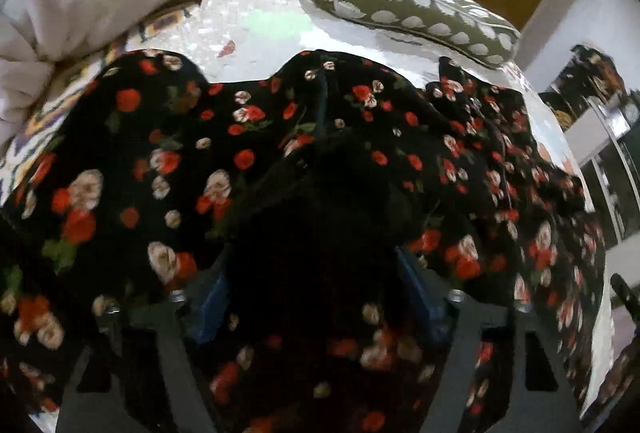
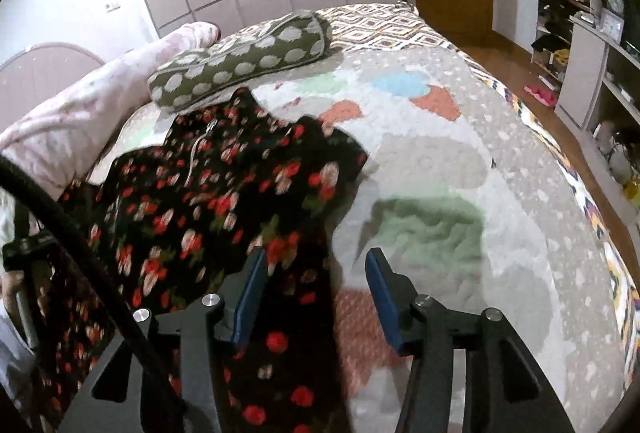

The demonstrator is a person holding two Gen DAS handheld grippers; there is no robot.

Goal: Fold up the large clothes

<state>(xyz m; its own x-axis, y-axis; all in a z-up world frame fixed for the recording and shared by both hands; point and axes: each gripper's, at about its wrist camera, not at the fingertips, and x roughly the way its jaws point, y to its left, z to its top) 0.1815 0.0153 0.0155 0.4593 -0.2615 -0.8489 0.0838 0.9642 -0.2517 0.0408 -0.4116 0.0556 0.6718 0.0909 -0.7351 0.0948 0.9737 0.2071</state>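
A black garment with red and cream flowers (image 1: 168, 161) lies spread over the bed and fills most of the left wrist view. My left gripper (image 1: 316, 253) has a dark bunch of this cloth packed between its blue pads (image 1: 416, 285); the fingertips are hidden under the fabric. In the right wrist view the garment (image 2: 208, 201) lies on the left half of the bed. My right gripper (image 2: 316, 261) stands open at the garment's right edge. Cloth lies against its left pad (image 2: 250, 293); the right pad (image 2: 382, 293) is over bare bedspread.
The pale patchwork bedspread (image 2: 460, 173) stretches right of the garment. An olive pillow with white dots (image 2: 240, 61) and a pink duvet (image 2: 80, 113) lie at the far side. Shelves (image 2: 592, 73) stand past the bed's right edge. A black cable (image 2: 80, 245) crosses the lower left.
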